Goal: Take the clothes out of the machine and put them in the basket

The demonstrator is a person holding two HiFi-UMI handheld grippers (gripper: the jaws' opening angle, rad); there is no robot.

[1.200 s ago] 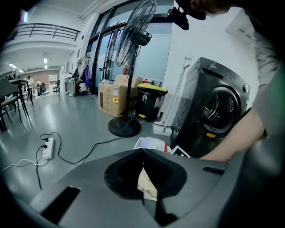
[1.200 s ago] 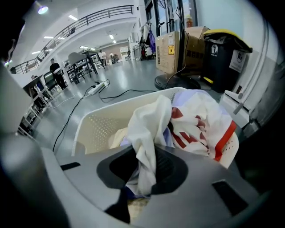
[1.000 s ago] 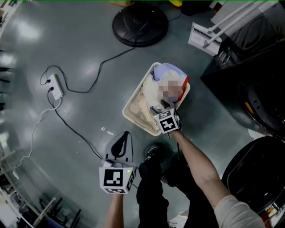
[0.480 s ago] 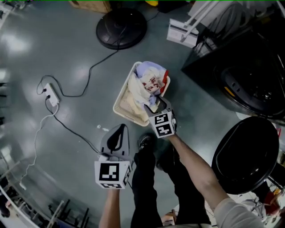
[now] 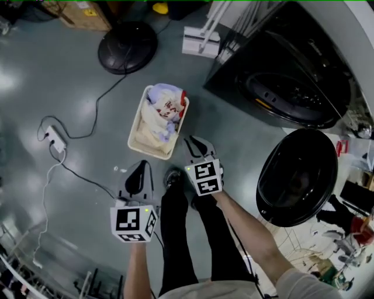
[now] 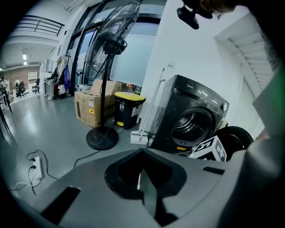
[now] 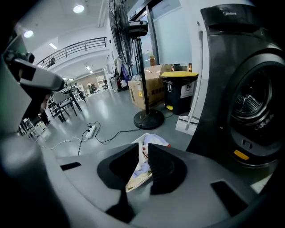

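The cream basket (image 5: pixel 135 133) stands on the grey floor, heaped with pale clothes (image 5: pixel 159 117). The black washing machine (image 5: pixel 292 76) is at upper right, its round door (image 5: pixel 298 175) swung open. My right gripper (image 5: pixel 197 140) hangs above the floor, just right of the basket and clear of it. In the right gripper view my right gripper (image 7: pixel 144 149) has just been closing; a narrow gap is left and nothing is between the jaws. My left gripper (image 5: pixel 142 164) is held below the basket. In the left gripper view my left gripper (image 6: pixel 142 152) is shut and empty.
A fan's round base (image 5: pixel 127 47) stands beyond the basket, its cable running to a power strip (image 5: pixel 54 137) at the left. A cardboard box (image 5: pixel 76 14) and a white dustpan (image 5: pixel 200 42) lie at the back. The person's legs and a shoe (image 5: pixel 172 178) are between the grippers.
Both grippers have risen. The right one has lifted off the clothes in the basket and come away empty. The view has swung toward the machine.
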